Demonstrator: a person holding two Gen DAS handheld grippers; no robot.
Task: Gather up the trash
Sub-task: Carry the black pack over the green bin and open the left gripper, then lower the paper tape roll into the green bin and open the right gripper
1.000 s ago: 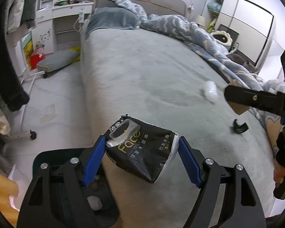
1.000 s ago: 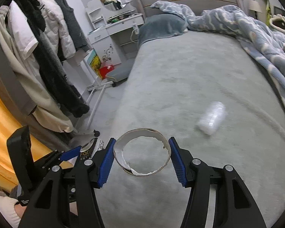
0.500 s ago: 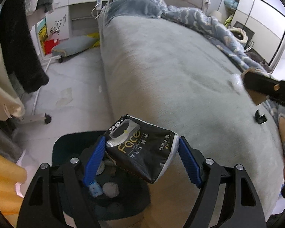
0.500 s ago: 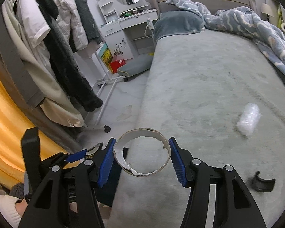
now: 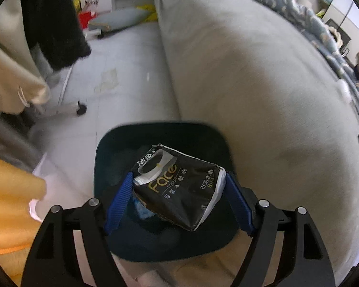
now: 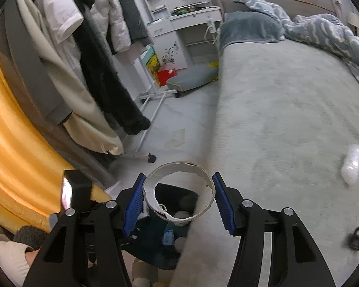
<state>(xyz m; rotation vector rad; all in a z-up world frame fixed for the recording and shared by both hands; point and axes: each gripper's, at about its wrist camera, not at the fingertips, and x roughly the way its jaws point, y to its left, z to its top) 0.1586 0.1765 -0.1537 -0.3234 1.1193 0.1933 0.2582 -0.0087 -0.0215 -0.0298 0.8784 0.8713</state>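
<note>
My left gripper (image 5: 179,198) is shut on a black tissue pack (image 5: 179,186) with "Face" printed on it, held right above the dark bin (image 5: 160,138) on the floor beside the bed. My right gripper (image 6: 178,199) is shut on a white cardboard ring (image 6: 179,167), hanging over the bed's edge with the bin (image 6: 155,248) below and to the left; crumpled paper lies inside the bin. On the bed lie a crumpled clear plastic bottle (image 6: 351,165) and a small black curved piece (image 6: 357,241).
A grey bed (image 5: 263,95) fills the right side, with a blue patterned duvet (image 6: 323,31) at its far end. A clothes rack on wheels (image 6: 146,143) with hanging coats stands left. An orange curtain (image 6: 9,143) is at the left. A paper scrap (image 5: 106,81) lies on the floor.
Both grippers have swung left from over the bed toward its edge. The left one has tipped down and now holds the tissue pack over the bin. The bin has come into the right view.
</note>
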